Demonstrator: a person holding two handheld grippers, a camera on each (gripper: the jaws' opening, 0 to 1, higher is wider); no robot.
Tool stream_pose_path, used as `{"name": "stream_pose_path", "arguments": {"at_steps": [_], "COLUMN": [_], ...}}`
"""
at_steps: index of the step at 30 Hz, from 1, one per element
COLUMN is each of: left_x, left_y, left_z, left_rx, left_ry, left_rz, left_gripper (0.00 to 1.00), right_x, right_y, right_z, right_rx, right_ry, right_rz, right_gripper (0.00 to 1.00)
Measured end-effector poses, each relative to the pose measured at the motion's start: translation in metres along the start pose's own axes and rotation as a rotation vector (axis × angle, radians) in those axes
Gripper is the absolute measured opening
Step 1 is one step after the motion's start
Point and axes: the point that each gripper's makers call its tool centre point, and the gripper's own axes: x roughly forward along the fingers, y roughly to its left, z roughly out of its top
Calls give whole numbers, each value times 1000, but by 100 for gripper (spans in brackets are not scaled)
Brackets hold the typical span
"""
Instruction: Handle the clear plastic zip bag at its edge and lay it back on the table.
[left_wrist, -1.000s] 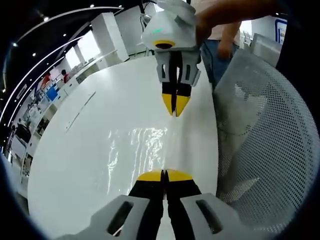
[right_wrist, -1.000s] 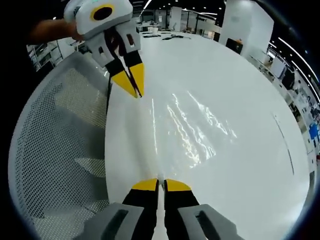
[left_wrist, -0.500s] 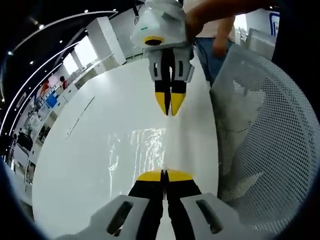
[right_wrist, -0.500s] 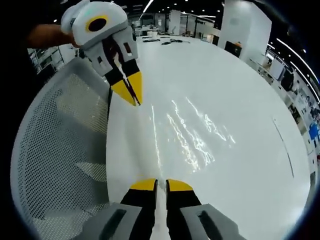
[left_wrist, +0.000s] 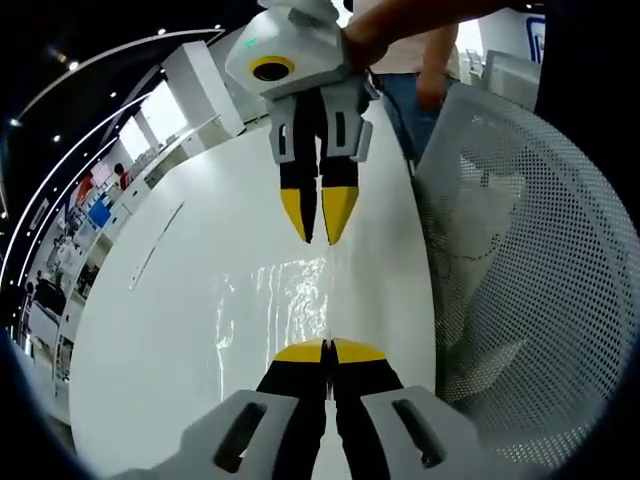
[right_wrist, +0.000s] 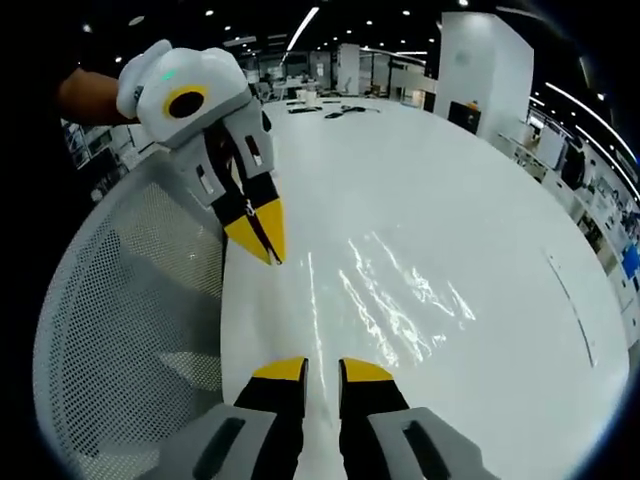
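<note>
The clear plastic zip bag (left_wrist: 285, 300) lies flat and glinting on the white table (left_wrist: 170, 330). My left gripper (left_wrist: 327, 350) is shut at the bag's near edge, and the film runs right into its closed yellow tips. My right gripper (left_wrist: 320, 215) comes down from above at the bag's far edge, its tips slightly parted and just off the film. In the right gripper view the bag (right_wrist: 390, 300) spreads ahead of my right gripper (right_wrist: 323, 370), which is open with a strip of the bag's edge in the gap. There my left gripper (right_wrist: 268, 240) is shut, its tips down by the bag's far corner.
A white mesh chair back (left_wrist: 520, 260) stands close along the table's edge, also seen as mesh (right_wrist: 120, 330) in the right gripper view. A person (left_wrist: 425, 70) stands behind it. A thin dark line (right_wrist: 570, 300) marks the table further out.
My right gripper's jaws have parted from nearly shut to open, letting go of the bag's edge. It now looms larger and higher in the left gripper view. The left gripper stays shut.
</note>
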Motion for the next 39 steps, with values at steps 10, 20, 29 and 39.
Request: {"name": "stream_pose_path", "arguments": {"at_steps": [10, 20, 29, 39], "left_x": [2, 0, 1, 0], "left_y": [-4, -4, -10, -6], "left_z": [3, 5, 3, 8], "left_rx": [40, 56, 56, 44], "left_ry": [-12, -35, -39, -35], "left_rz": [-11, -5, -26, -5], "left_gripper": [0, 0, 0, 14], "right_x": [18, 29, 37, 36], "right_y": [19, 27, 37, 31], "right_z": [3, 3, 0, 4], "right_rx": [-18, -11, 24, 50], "right_ry": [38, 34, 54, 82], "right_rz": [59, 82, 104, 68], "right_gripper": [6, 3, 0, 0]}}
